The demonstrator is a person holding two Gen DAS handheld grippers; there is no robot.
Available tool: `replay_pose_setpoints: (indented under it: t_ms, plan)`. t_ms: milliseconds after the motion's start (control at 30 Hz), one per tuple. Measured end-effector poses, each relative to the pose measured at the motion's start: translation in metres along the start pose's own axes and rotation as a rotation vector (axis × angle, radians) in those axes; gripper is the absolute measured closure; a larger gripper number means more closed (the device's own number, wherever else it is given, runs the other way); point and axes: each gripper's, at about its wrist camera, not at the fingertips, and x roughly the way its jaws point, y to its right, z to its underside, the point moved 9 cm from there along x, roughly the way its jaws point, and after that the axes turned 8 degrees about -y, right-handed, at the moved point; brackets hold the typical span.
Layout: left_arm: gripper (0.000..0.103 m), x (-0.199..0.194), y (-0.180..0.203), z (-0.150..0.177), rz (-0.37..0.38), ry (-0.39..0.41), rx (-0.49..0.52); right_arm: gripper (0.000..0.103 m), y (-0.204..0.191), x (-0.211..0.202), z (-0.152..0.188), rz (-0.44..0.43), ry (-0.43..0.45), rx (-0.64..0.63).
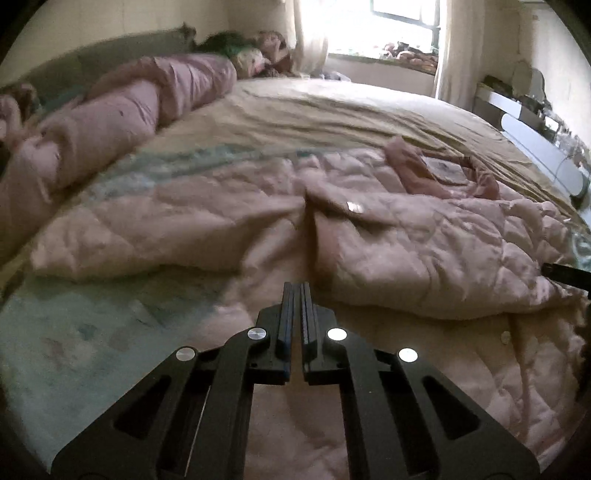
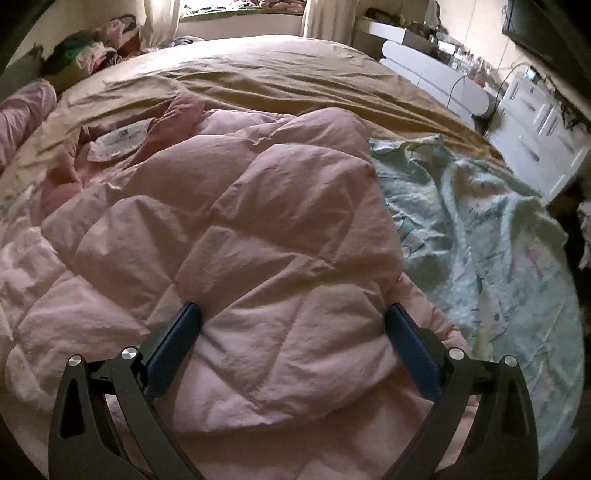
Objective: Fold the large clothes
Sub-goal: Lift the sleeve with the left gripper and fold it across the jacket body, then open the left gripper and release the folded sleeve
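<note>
A large pink quilted coat (image 1: 388, 240) lies spread on the bed, its collar and white label (image 2: 118, 142) at the far side. My left gripper (image 1: 297, 288) is shut with nothing visible between its fingers, just above the coat's near part. My right gripper (image 2: 293, 314) is open wide, its two fingers either side of a puffed fold of the coat (image 2: 258, 229), resting on or just above it. The tip of the right gripper (image 1: 565, 275) shows at the right edge of the left wrist view.
The coat lies on a pale green patterned sheet (image 2: 480, 240) over a tan bedspread (image 2: 277, 74). A rolled pink duvet (image 1: 110, 125) and piled clothes (image 1: 255, 51) lie by the headboard. White drawers (image 2: 535, 140) stand right of the bed; a window (image 1: 402, 22) is beyond.
</note>
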Motion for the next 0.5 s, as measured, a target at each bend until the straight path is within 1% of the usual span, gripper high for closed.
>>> replay_pose_setpoints:
  t_ms: [67, 100, 133, 200, 267, 300, 367, 433, 500]
  plan:
    - [0.103, -0.015, 0.013, -0.014, 0.023, 0.042, 0.021, 0.004, -0.002, -0.002, -0.001, 0.013, -0.001, -0.013]
    - [0.103, -0.021, 0.023, -0.020, 0.045, 0.057, 0.033, 0.004, -0.002, -0.002, -0.001, 0.014, -0.002, -0.015]
    - [0.103, -0.027, 0.042, -0.029, 0.081, 0.068, 0.053, 0.004, -0.002, -0.002, 0.000, 0.015, -0.004, -0.015]
    - [0.103, -0.026, 0.090, -0.043, 0.156, 0.049, 0.100, 0.004, -0.002, -0.002, 0.000, 0.018, -0.006, -0.019]
    - [0.103, -0.016, 0.127, -0.050, 0.179, 0.021, 0.134, 0.004, -0.003, -0.002, -0.001, 0.025, -0.009, -0.029]
    - [0.101, -0.003, 0.145, -0.048, 0.175, -0.020, 0.154, 0.004, -0.004, -0.003, -0.002, 0.025, -0.010, -0.031]
    - [0.101, 0.016, 0.156, -0.042, 0.157, -0.073, 0.157, 0.004, -0.004, -0.003, -0.002, 0.026, -0.011, -0.039]
    - [0.101, 0.033, 0.149, -0.033, 0.116, -0.118, 0.154, 0.004, -0.005, -0.004, -0.002, 0.028, -0.011, -0.049]
    - [0.101, 0.043, 0.130, -0.025, 0.064, -0.132, 0.162, 0.004, -0.005, -0.004, -0.002, 0.026, -0.009, -0.054]
